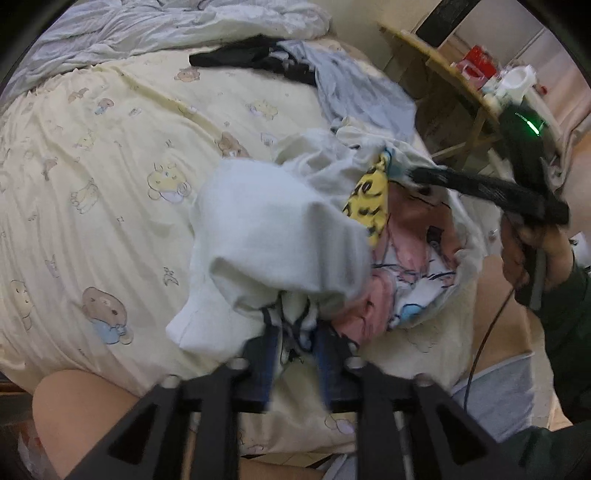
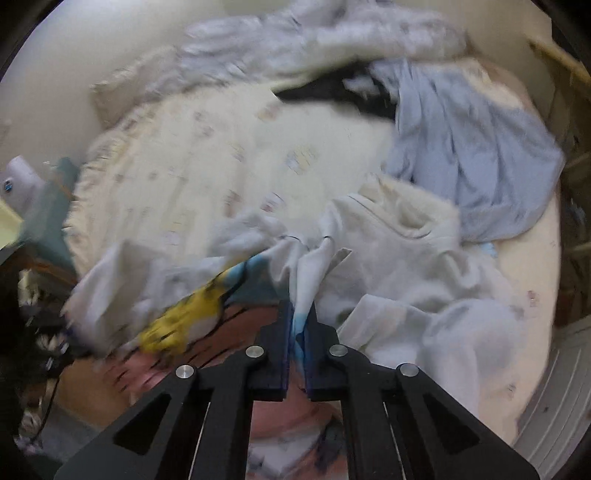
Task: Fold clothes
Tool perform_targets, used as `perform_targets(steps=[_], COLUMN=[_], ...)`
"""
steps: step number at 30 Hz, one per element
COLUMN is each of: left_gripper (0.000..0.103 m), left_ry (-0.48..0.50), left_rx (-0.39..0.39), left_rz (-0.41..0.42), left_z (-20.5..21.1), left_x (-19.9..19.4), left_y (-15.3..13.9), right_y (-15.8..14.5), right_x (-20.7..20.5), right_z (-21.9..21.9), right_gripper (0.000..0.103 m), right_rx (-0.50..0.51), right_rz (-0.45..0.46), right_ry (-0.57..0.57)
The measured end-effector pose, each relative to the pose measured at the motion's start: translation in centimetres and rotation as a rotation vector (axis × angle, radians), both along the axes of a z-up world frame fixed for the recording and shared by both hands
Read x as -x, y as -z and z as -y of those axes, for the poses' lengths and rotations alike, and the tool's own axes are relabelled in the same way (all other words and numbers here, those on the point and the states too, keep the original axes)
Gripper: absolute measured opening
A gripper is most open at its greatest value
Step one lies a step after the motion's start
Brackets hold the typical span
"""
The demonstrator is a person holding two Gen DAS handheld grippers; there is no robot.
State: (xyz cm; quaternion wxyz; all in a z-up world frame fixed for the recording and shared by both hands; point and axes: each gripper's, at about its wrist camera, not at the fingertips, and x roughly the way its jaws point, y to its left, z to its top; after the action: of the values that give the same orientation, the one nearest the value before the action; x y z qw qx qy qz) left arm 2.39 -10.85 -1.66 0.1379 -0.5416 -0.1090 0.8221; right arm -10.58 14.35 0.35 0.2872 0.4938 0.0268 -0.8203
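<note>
A white T-shirt (image 1: 266,229) with a yellow, pink and blue cartoon print hangs bunched above the bed. My left gripper (image 1: 295,343) is shut on its lower edge, cloth pinched between the blue pads. The right gripper (image 1: 417,175) shows in the left wrist view at the upper right, clamped on the shirt's far edge, held by a hand. In the right wrist view my right gripper (image 2: 301,314) is shut on a white and blue fold of the same T-shirt (image 2: 369,258). The printed side (image 2: 184,317) sags to the left.
The bed carries a cream bear-print sheet (image 1: 92,155). A light blue garment (image 1: 354,92) and a black one (image 1: 240,55) lie at the far side, beside a crumpled grey duvet (image 1: 147,29). A wooden table (image 1: 454,70) with red and white items stands at the right.
</note>
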Motion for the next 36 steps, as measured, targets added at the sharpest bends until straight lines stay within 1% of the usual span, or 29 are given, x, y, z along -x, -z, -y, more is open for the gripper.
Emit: perform_targets(steps=[1, 4, 6, 7, 8, 9, 12, 16, 19, 20, 21, 22, 23, 27, 28, 33, 36], left_gripper=[0.048, 0.050, 0.055, 0.061, 0.064, 0.064, 0.064, 0.064, 0.064, 0.059, 0.044, 0.007, 0.002, 0.002, 0.002, 0.002, 0.002], left_ry=[-0.003, 0.014, 0.020, 0.026, 0.035, 0.057, 0.147, 0.171, 0.181, 0.185, 0.189, 0.192, 0.196, 0.210, 0.195, 0.041, -0.050], left_rx=[-0.007, -0.011, -0.026, -0.039, -0.054, -0.060, -0.050, 0.017, 0.070, 0.087, 0.105, 0.122, 0.140, 0.210, 0.217, 0.268, 0.304], left_rz=[-0.015, -0.132, -0.195, -0.206, -0.209, -0.204, -0.166, -0.148, -0.138, -0.134, -0.131, -0.127, -0.124, -0.110, -0.115, -0.181, -0.205], left_z=[0.4, 1.5, 1.7, 1.4, 1.1, 0.2, -3.0, -5.0, -6.3, -6.7, -7.2, -7.6, -8.1, -9.8, -9.3, -2.8, 1.4], left_x=[-0.1, -0.2, 0.6, 1.4, 2.4, 3.4, 6.4, 8.2, 9.5, 9.9, 10.3, 10.7, 11.1, 12.8, 13.0, 13.3, 13.3], left_y=[-0.5, -3.7, -5.3, -5.9, -6.3, -6.4, -5.4, -4.1, -3.2, -2.8, -2.5, -2.2, -1.9, -0.6, -0.9, -4.9, -7.0], right_y=[-1.3, -4.6, -6.1, -6.5, -6.8, -6.9, -6.3, -5.1, -4.9, -4.8, -4.7, -4.6, -4.4, -3.5, -3.2, -1.8, -1.2], right_x=[-1.0, -3.3, -4.6, -5.0, -5.5, -5.8, -6.4, -6.4, -6.7, -6.7, -6.7, -6.6, -6.5, -6.3, -6.3, -6.2, -6.5], right_z=[-0.8, -2.9, -4.0, -4.5, -5.0, -5.3, -5.9, -6.8, -7.2, -7.3, -7.4, -7.5, -7.6, -8.3, -8.4, -8.7, -8.3], right_gripper=[0.005, 0.005, 0.004, 0.004, 0.004, 0.004, 0.004, 0.003, 0.003, 0.003, 0.003, 0.003, 0.003, 0.003, 0.003, 0.003, 0.003], right_rx=[0.014, 0.048, 0.071, 0.076, 0.079, 0.078, 0.080, 0.089, 0.092, 0.091, 0.094, 0.099, 0.102, 0.110, 0.107, 0.106, 0.095], right_rz=[-0.027, -0.088, -0.107, -0.117, -0.123, -0.124, -0.104, -0.075, -0.073, -0.074, -0.073, -0.072, -0.072, -0.054, -0.049, -0.019, -0.005], right_ry=[-0.008, -0.019, -0.020, -0.015, -0.011, -0.005, 0.019, 0.048, 0.062, 0.066, 0.073, 0.081, 0.091, 0.130, 0.135, 0.140, 0.129])
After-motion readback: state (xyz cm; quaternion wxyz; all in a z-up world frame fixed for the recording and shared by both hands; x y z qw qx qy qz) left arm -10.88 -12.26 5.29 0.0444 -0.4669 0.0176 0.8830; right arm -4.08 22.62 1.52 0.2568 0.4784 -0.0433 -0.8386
